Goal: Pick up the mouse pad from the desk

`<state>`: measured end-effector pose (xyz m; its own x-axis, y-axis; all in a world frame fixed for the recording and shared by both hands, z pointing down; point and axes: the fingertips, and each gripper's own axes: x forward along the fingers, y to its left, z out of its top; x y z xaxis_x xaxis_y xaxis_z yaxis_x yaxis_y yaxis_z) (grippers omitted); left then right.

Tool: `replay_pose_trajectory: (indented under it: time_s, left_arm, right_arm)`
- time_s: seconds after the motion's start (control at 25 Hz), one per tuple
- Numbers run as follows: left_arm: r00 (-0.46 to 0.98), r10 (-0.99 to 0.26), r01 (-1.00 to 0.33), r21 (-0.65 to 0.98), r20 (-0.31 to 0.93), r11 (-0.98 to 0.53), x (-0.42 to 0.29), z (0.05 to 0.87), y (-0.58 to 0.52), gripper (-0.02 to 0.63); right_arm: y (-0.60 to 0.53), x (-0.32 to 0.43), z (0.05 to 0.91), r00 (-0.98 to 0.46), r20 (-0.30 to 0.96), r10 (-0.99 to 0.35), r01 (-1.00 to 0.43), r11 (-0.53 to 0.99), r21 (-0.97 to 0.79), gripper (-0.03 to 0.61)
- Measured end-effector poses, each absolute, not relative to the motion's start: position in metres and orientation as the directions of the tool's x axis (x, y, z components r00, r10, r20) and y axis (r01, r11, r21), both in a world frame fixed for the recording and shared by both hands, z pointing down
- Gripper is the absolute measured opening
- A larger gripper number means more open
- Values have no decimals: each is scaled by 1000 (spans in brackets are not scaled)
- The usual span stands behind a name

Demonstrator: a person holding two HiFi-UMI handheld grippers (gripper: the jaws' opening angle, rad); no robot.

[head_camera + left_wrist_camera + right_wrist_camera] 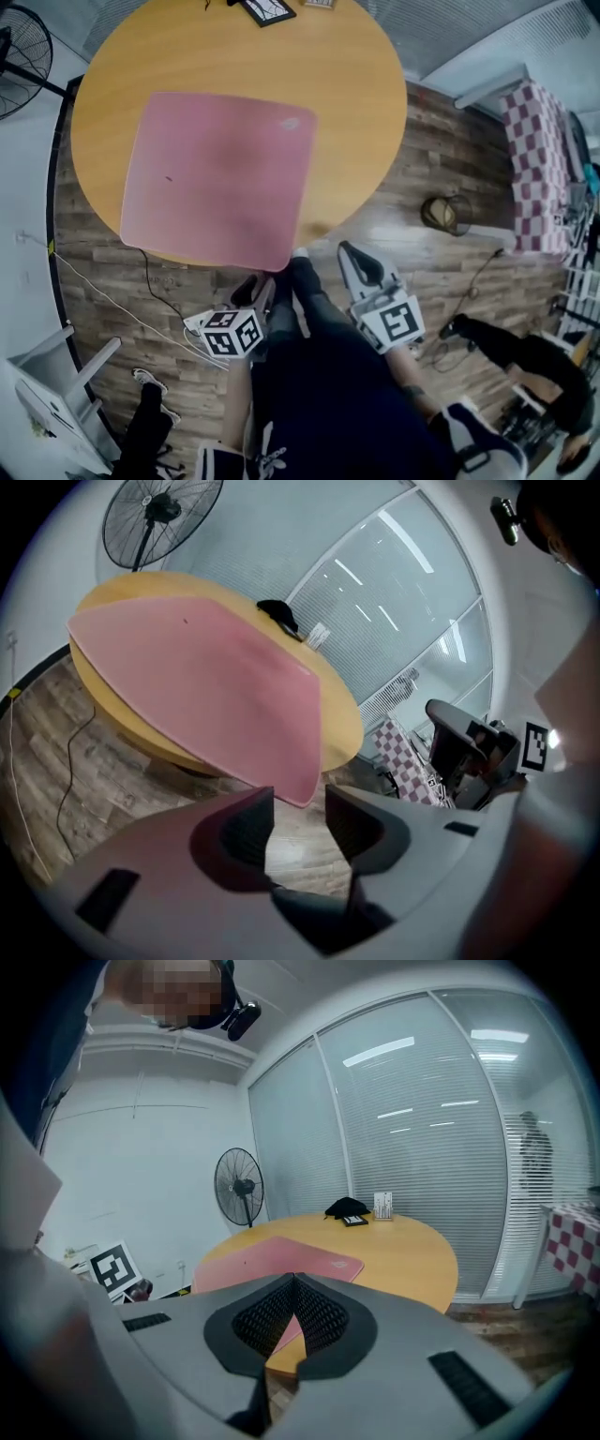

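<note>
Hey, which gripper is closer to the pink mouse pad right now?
Left, it seems. The left gripper, jaws apart, is right at the overhanging near corner of the mouse pad. The right gripper, jaws together, is beside the table edge, farther off to the right.

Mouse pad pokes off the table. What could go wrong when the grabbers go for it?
The mouse pad overhangs the table edge; a nudge might slide it onto the floor.
The left gripper, open and empty, faces only its corner; a corner pinch may let the pad slip.
The right gripper is shut, so it cannot help yet.
</note>
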<state>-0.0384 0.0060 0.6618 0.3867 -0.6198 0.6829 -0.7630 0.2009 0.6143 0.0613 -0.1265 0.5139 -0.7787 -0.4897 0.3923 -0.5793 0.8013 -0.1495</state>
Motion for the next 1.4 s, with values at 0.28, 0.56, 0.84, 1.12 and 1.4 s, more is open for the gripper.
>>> replay_pose_trajectory:
  time_s: [0.28,0.56,0.84,1.12,1.4]
  left_arm:
    - [444,-568,-712,658,693,246,-26,701,4,167]
    - [481,-590,-664,709,648,237,-17,711,-12,170]
    - [470,-613,-647,721,634,249,-19,710,-23,162]
    - [488,-622,-623,743,612,242,-13,702,-26,65]
    - [501,-643,-611,763,580,212,-13,689,-27,21]
  right_arm:
    - [-119,64,529,-777,418,-471,-573,804,-158,2]
    - [-116,66,545,-769,448,-457,-574,801,-170,2]
    - [-107,64,561,-767,474,-432,-572,796,-199,2]
    - [-105,61,565,-765,479,-430,-573,794,-203,2]
    - [-106,61,564,-763,477,-436,-575,794,-195,2]
